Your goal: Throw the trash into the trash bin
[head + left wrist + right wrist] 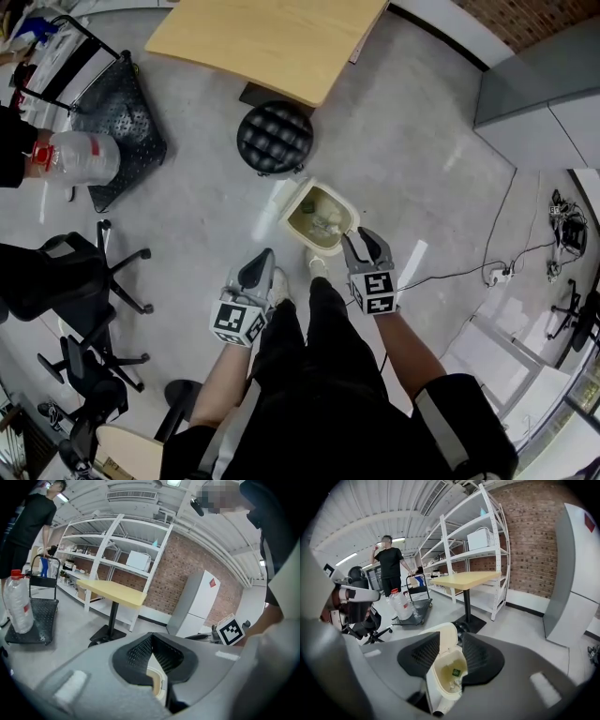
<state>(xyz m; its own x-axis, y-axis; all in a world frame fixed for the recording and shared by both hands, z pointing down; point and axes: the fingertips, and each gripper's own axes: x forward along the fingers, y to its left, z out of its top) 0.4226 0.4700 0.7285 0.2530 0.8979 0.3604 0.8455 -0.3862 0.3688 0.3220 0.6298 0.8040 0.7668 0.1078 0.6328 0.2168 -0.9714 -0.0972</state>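
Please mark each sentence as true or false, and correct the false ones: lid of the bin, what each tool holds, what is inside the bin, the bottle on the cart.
1. The lid of the trash bin is open. True.
2. The right tool holds a piece of trash. False: its jaws are apart with nothing between them.
3. The trash bin is empty. False: some trash lies at its bottom.
4. A large plastic bottle stands on the black cart. True.
5. The left tool has its jaws wide apart. False: its jaw tips are together, and it holds nothing.
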